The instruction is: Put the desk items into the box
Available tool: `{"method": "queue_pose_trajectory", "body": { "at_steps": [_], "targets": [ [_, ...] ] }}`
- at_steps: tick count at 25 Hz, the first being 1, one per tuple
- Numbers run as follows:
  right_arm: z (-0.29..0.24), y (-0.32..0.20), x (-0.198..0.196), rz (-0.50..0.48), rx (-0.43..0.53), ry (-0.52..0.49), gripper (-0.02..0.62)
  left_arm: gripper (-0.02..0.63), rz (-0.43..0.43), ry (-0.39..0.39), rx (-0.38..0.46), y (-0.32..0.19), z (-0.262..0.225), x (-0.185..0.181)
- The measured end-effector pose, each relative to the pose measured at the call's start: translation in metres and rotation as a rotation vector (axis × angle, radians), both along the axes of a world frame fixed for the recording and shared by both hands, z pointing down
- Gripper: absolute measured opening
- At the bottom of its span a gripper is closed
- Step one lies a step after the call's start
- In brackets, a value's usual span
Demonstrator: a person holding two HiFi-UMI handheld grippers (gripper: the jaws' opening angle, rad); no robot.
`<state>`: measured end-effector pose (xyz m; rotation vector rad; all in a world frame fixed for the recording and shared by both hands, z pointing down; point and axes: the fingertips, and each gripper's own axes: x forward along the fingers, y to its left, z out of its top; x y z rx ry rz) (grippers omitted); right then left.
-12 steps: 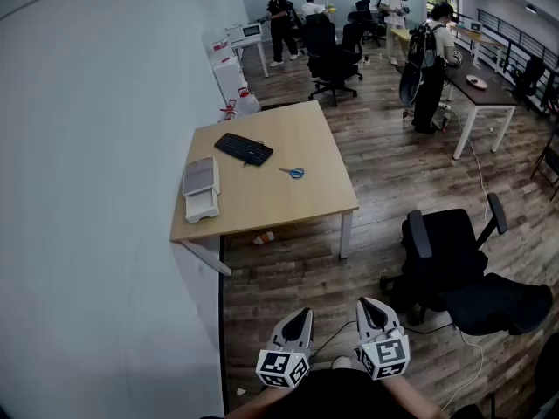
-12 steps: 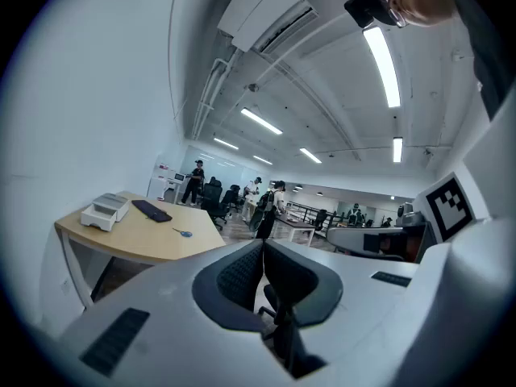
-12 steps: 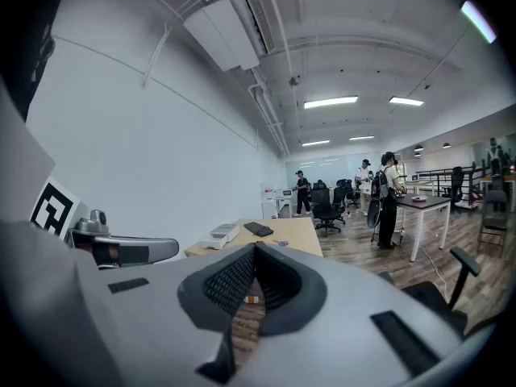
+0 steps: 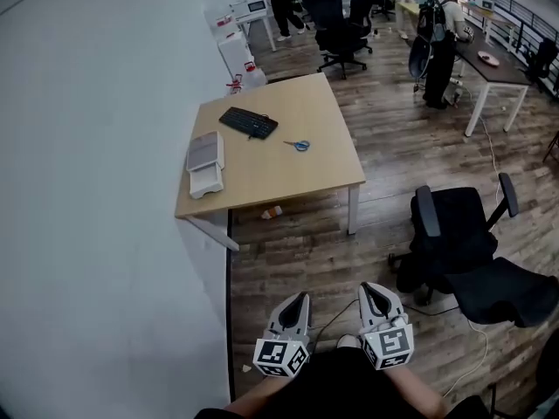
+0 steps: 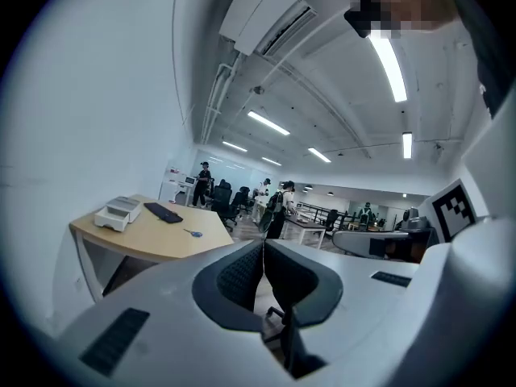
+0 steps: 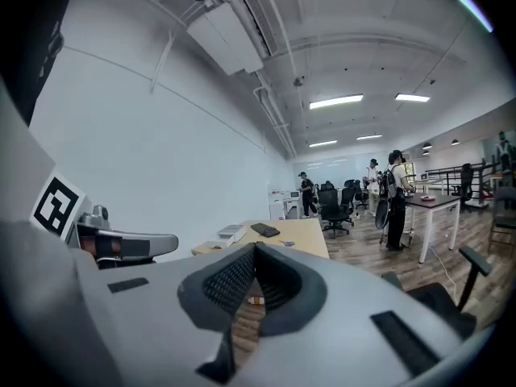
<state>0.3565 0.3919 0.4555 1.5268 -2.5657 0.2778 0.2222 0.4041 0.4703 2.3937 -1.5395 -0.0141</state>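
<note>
Left gripper (image 5: 263,252): jaws pressed together, nothing btwn them, touching nothing. Right gripper (image 6: 252,252): same, jaws closed tight & empty. In the head view both sit side by side, low in the frame and close to the person's body. They point roughly level toward the desk, above a wood floor. A black office chair (image 4: 454,234) stands on the floor to their right, apart from the desk.

The desk (image 4: 297,177) is well ahead of both grippers, out of reach, w/ a white wall along its left side.
- **Keyboard:** a black keyboard (image 4: 248,122) lies toward the far side.
- **Scissors:** blue-handled scissors (image 4: 299,145) lie just right of the keyboard, not touching it.
- **Box:** a white box (image 4: 208,182) sits at the left edge w/ a flat grey piece (image 4: 204,151) on or partly over it. Can't tell if that's a lid or a separate item.
- **Floor:** a small orange-ish thing (image 4: 272,211) lies under the desk's near edge, too small to identify.

Task status, as a judgement: not begun. Keyboard & scissors both lie loose on the desktop, outside the box, and nothing shows inside it from here. Everything is left to do: get to the desk, open a gripper, pick up each item, place it in the box. The keyboard looks about as long as the box, so the fit may be tight.

Bg: several people stand among other desks & chairs at the far end of the room.
</note>
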Motion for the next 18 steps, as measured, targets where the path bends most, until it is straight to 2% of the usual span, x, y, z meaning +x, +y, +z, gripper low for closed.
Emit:
{"method": "queue_pose_trajectory", "body": {
  "at_steps": [7,12,18],
  "targets": [
    [0.011,-0.004,0.021,0.014,-0.012,-0.017,0.060,0.015,-0.015,-0.002,0.004,0.007,0.003,0.010],
    [0.020,-0.007,0.020,0.004,-0.051,-0.064,0.060,0.015,0.060,0.008,-0.029,0.009,0.005,0.020],
    [0.020,-0.026,0.022,0.000,-0.054,-0.071,0.060,0.015,0.054,0.011,-0.044,-0.008,0.012,0.023]
  ]
}}
